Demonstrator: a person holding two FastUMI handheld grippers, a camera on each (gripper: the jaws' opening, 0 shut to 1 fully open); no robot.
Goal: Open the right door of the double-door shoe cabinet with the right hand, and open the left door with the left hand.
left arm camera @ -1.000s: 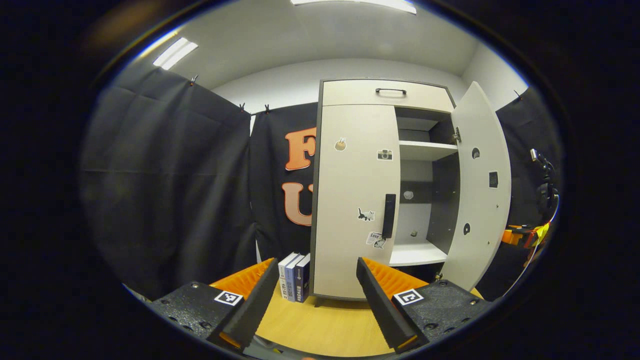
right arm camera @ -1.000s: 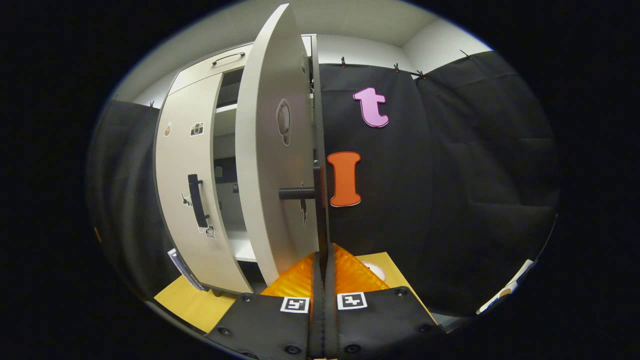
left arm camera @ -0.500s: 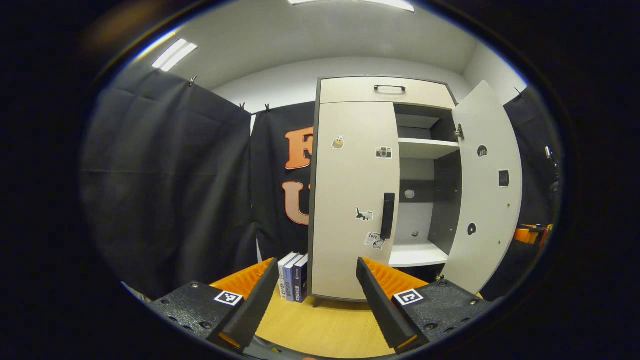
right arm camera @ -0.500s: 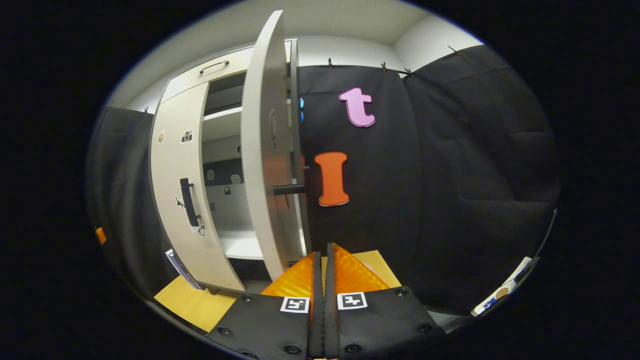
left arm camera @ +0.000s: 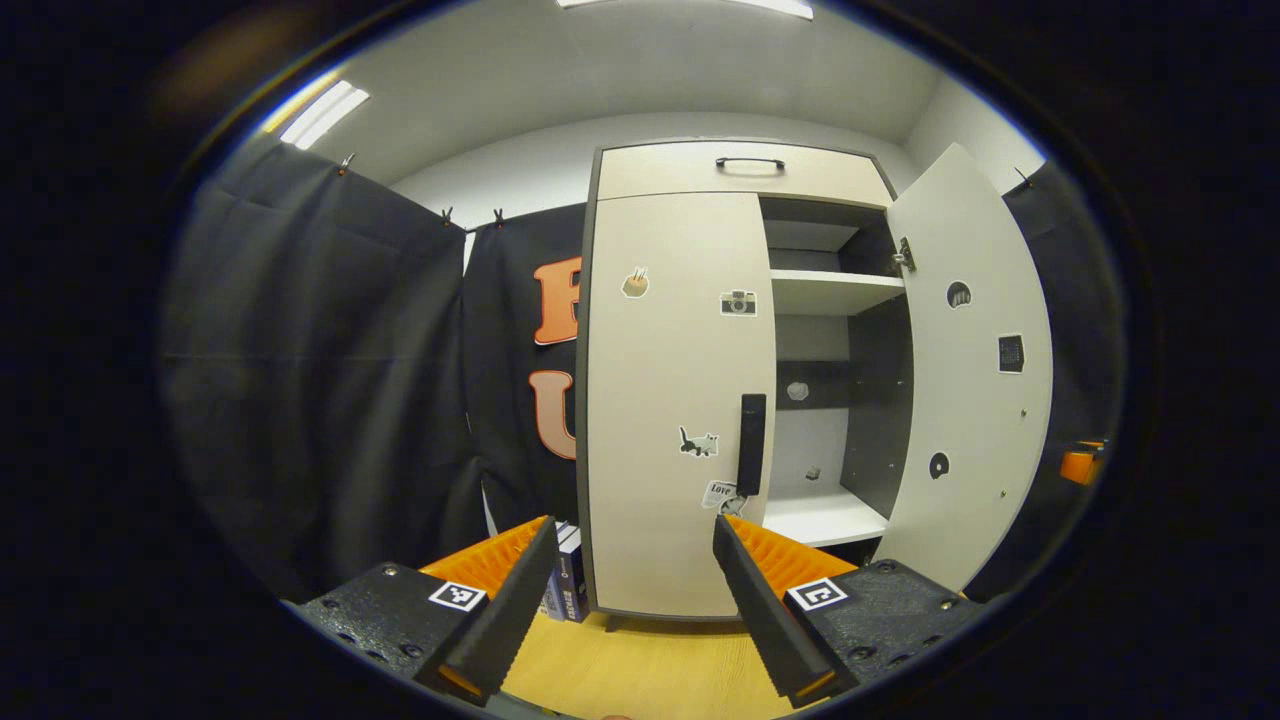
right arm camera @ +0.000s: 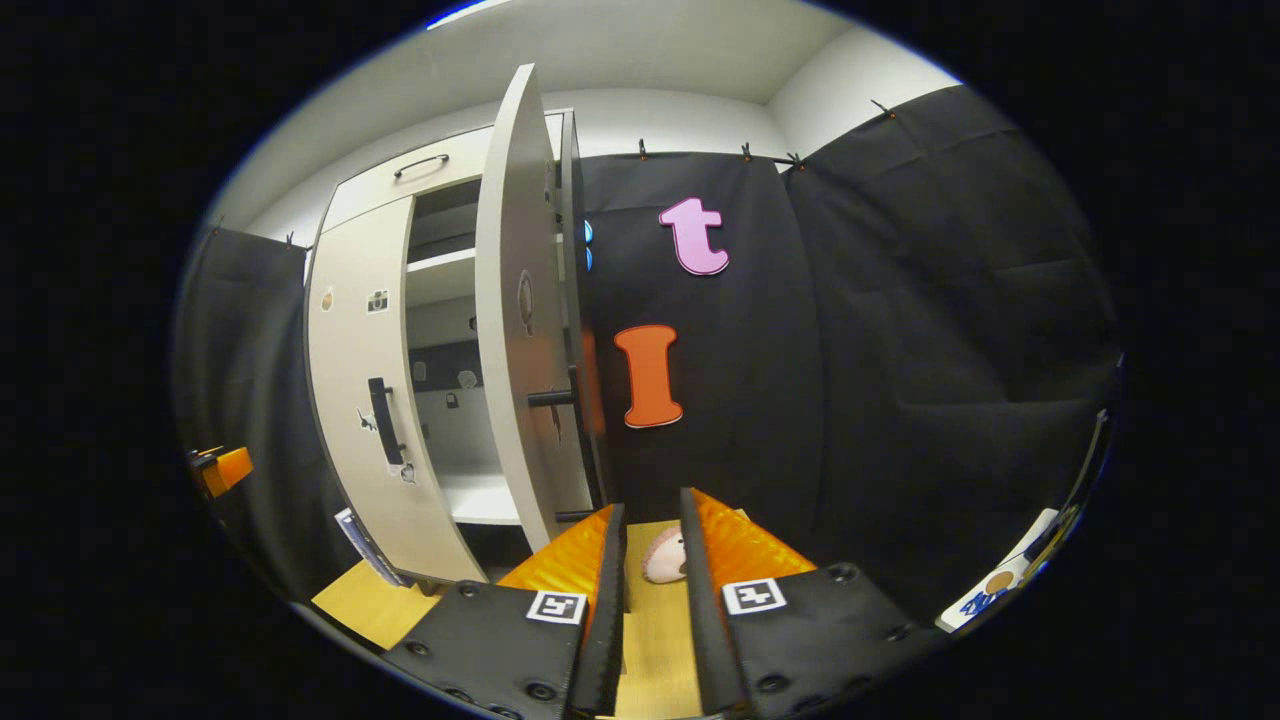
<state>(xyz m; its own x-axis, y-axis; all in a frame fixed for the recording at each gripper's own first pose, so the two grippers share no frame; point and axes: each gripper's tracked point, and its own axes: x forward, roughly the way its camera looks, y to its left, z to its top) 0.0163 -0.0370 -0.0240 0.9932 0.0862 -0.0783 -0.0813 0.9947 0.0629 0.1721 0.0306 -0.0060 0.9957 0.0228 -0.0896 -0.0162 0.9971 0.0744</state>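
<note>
Standing open, the right door is swung wide on the cabinet, while the left door is flush shut.

From the left gripper view, the left gripper hangs in front of the left door with its jaws spread wide and nothing between them, well short of the dark handle at that door's inner edge; books stand on the wooden table just left of the cabinet, and bare shelves show behind the open door. From the right gripper view, the right gripper sits near the open door's edge, jaws slightly parted and holding nothing, apart from that door's handle; a small pale round object lies on the table beyond its tips.
</note>
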